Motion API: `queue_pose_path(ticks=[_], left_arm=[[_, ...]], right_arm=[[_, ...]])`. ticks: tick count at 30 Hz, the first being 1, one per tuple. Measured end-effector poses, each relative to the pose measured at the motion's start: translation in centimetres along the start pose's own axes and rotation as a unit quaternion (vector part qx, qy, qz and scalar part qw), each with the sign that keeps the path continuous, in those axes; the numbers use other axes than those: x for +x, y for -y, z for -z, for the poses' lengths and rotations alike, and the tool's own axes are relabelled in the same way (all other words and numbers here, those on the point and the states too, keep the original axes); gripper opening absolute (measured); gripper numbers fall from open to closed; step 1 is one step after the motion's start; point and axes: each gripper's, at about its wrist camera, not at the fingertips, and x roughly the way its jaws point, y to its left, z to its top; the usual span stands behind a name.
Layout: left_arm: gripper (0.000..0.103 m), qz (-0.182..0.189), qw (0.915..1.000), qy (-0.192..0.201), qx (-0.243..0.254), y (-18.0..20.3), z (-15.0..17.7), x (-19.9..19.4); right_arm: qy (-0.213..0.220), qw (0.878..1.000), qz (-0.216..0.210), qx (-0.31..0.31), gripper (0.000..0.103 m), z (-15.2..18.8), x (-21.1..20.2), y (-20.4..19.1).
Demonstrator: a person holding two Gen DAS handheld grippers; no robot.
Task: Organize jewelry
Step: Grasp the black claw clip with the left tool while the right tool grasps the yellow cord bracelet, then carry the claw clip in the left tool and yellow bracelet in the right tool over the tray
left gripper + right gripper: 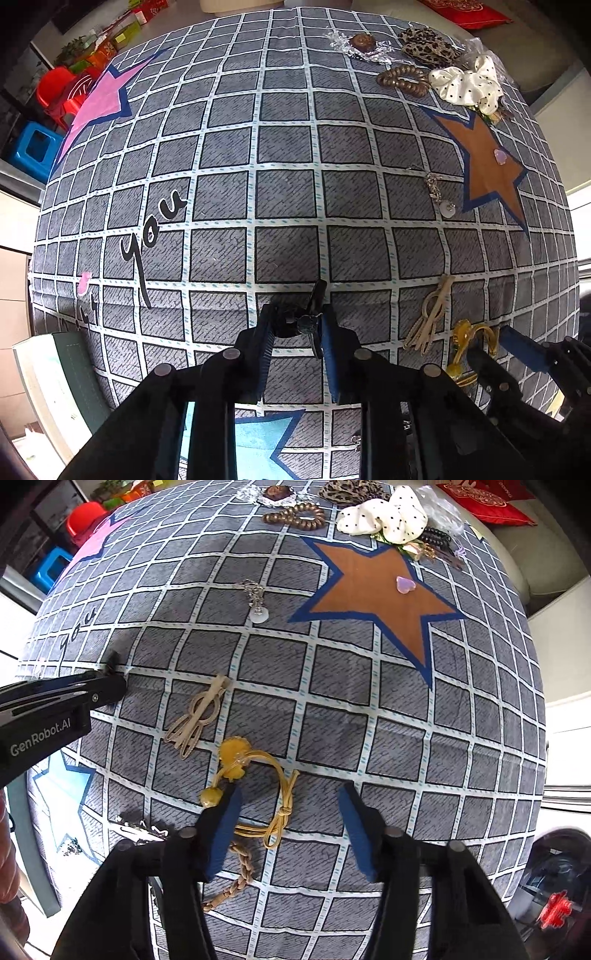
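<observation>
My table (369,709) wears a grey cloth with white squares, a brown star (373,590), a pink star (99,99) and a light blue star (258,439). On it lie a yellow hair tie (258,790), a tan clip (199,716), a silver charm (256,602), a pink heart (405,585), a coiled brown hair tie (295,517), a white spotted scrunchie (384,520), a leopard one (351,489), and maybe a braided cord (236,875).
</observation>
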Motion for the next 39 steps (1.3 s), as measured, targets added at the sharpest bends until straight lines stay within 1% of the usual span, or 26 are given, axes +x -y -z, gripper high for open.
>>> queue_pose_path(ticks=[1,3,4,9,14,17,21,22,23,25,26,27,29,34,39], left_arm=[[0.032,0.006,1.0000,0.001,0.000,0.0,0.1,-0.2],[0.032,0.010,0.9999,0.006,-0.001,0.4,0.4,-1.2],[0.032,0.011,0.9999,0.009,-0.002,0.3,0.6,-1.6],[0.032,0.023,0.9994,0.023,-0.011,-0.9,1.9,-3.4],[0.032,0.024,0.9991,0.033,-0.012,-2.1,3.9,-5.1],[0.032,0.025,0.9989,0.036,-0.015,-3.4,5.3,-6.1],[0.032,0.023,0.9986,0.042,-0.021,-2.6,7.1,-7.8],[0.032,0.023,0.9985,0.043,-0.023,-2.6,7.5,-8.3],[0.032,0.023,0.9984,0.046,-0.025,-3.7,9.4,-8.9],[0.032,0.021,0.9982,0.048,-0.030,-4.3,10.0,-9.4],[0.032,0.022,0.9980,0.049,-0.033,-5.9,10.0,-9.2],[0.032,0.022,0.9978,0.051,-0.038,-6.4,10.3,-9.3],[0.032,0.023,0.9973,0.053,-0.047,-8.2,10.7,-9.2],[0.032,0.019,0.9952,0.057,-0.077,-12.1,13.8,-10.4],[0.032,0.010,0.9916,0.056,-0.116,-15.8,17.0,-10.9]], right_arm=[[0.001,1.000,0.001,-0.002,0.023,0.3,-0.2,-0.4],[0.000,1.000,-0.001,-0.002,0.006,0.2,-0.3,-0.8],[0.001,1.000,-0.005,0.004,0.006,0.3,-0.7,-1.0],[0.016,0.999,-0.037,0.036,0.006,1.2,-2.3,0.3],[0.020,0.995,-0.072,0.061,0.006,1.2,-4.6,1.5],[0.025,0.994,-0.083,0.066,0.006,1.5,-5.7,1.8],[0.025,0.993,-0.091,0.072,0.006,2.9,-6.7,3.3],[0.024,0.993,-0.092,0.074,0.006,2.9,-7.0,3.1],[0.024,0.992,-0.094,0.076,0.006,3.2,-6.9,3.8],[0.024,0.992,-0.096,0.079,0.006,3.3,-7.4,3.4],[0.024,0.992,-0.097,0.078,0.006,3.4,-7.7,3.6],[0.024,0.992,-0.096,0.076,0.006,3.5,-8.2,3.5],[0.025,0.993,-0.093,0.069,0.006,3.6,-8.8,2.8],[0.033,0.994,-0.099,0.042,0.006,3.2,-10.5,0.0],[0.042,0.992,-0.120,0.001,0.006,1.9,-12.3,-4.4]])
